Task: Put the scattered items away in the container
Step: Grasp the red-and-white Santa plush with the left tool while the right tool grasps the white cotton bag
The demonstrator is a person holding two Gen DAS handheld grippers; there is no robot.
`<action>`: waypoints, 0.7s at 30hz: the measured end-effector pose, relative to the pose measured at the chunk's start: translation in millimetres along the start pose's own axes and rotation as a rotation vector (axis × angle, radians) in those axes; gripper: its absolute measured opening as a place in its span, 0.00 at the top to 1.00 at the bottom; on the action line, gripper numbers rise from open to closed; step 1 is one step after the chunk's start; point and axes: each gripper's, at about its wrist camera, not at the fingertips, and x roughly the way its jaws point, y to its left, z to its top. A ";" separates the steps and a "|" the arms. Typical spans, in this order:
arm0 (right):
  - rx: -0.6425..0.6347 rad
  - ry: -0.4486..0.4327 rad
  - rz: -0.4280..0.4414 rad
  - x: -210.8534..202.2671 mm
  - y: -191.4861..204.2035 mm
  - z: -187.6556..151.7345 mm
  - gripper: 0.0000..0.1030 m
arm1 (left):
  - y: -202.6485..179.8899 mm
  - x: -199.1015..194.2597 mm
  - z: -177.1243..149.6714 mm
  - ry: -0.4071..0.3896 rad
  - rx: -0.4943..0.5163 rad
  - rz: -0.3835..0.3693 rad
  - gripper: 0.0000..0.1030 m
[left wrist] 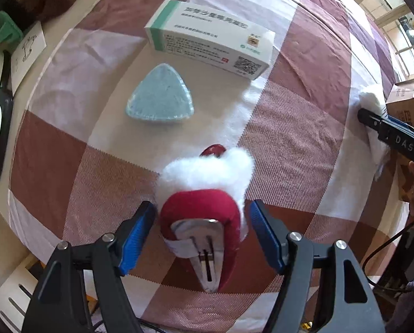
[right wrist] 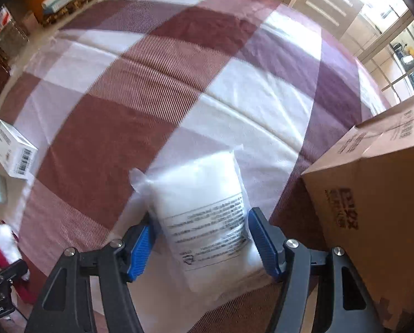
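Observation:
In the left wrist view a red hair clip with white fluff (left wrist: pixel 207 194) lies on the checked cloth between the fingers of my open left gripper (left wrist: pixel 201 236); neither pad touches it. Beyond it lie a blue triangular pad (left wrist: pixel 160 95) and a white medicine box (left wrist: pixel 209 38). In the right wrist view my right gripper (right wrist: pixel 201 244) is shut on a white packet in clear plastic (right wrist: pixel 204 216), just above the cloth. The cardboard box (right wrist: pixel 379 202) stands right beside it. The right gripper also shows in the left wrist view (left wrist: pixel 368 118), holding the packet (left wrist: pixel 373 102).
The table wears a red and white checked cloth (left wrist: pixel 290 144). Jars, a green object (left wrist: pixel 4 30) and a paper card (left wrist: pixel 28 50) crowd the left edge. In the right wrist view the medicine box (right wrist: pixel 12 149) and fluffy clip (right wrist: pixel 1 238) sit at far left.

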 end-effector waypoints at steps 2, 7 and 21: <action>0.038 -0.001 0.037 0.5 -9.0 -2.8 0.35 | -5.2 1.1 -2.1 -0.008 0.019 0.019 0.30; 0.089 -0.016 0.064 -4.2 -17.7 -9.0 0.44 | -9.6 -1.6 -7.3 -0.041 0.052 0.045 0.51; 0.169 -0.017 0.104 -28.7 -18.5 -23.6 0.66 | -7.5 -12.7 -23.0 -0.092 0.145 0.039 0.61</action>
